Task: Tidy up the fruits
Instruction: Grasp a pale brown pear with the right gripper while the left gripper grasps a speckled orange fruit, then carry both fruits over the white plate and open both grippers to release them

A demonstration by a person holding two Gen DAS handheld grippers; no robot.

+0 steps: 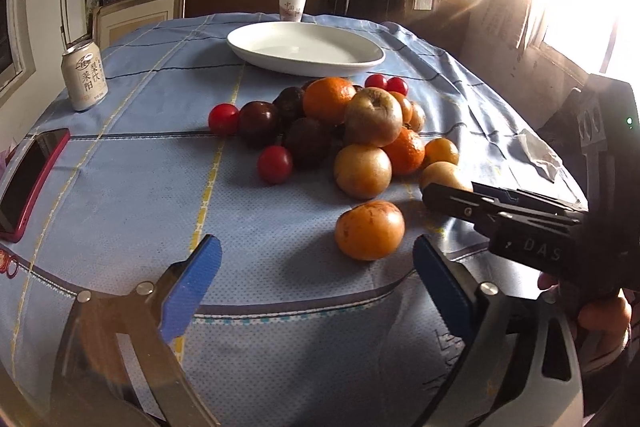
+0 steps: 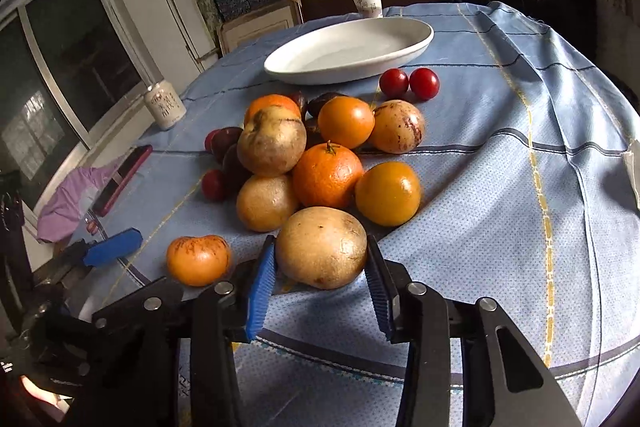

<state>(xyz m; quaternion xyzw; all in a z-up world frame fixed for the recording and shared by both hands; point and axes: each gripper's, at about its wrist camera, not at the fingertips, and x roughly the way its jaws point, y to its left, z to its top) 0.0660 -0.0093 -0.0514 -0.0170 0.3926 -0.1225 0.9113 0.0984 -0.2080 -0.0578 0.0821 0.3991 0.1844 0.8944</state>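
Note:
A pile of fruit [image 1: 352, 123] lies on the blue tablecloth [image 1: 140, 187]: oranges, brown pears, dark plums and small red fruits. A white oval plate [image 1: 306, 47] stands behind it, also in the right wrist view [image 2: 348, 51]. My left gripper [image 1: 316, 267] is open and empty, just short of a spotted orange persimmon [image 1: 370, 230]. My right gripper [image 2: 320, 267] has its blue pads on both sides of a tan pear [image 2: 321, 246] at the pile's near edge; its fingers touch the pear. The right gripper also shows in the left wrist view [image 1: 460, 195].
A drink can [image 1: 84, 75] and a red phone [image 1: 28, 179] lie at the left. A paper cup [image 1: 292, 7] stands behind the plate. A crumpled paper scrap [image 1: 538, 153] lies at the right. Purple cloth [image 2: 68, 199] sits by the phone. Shelves fill the back.

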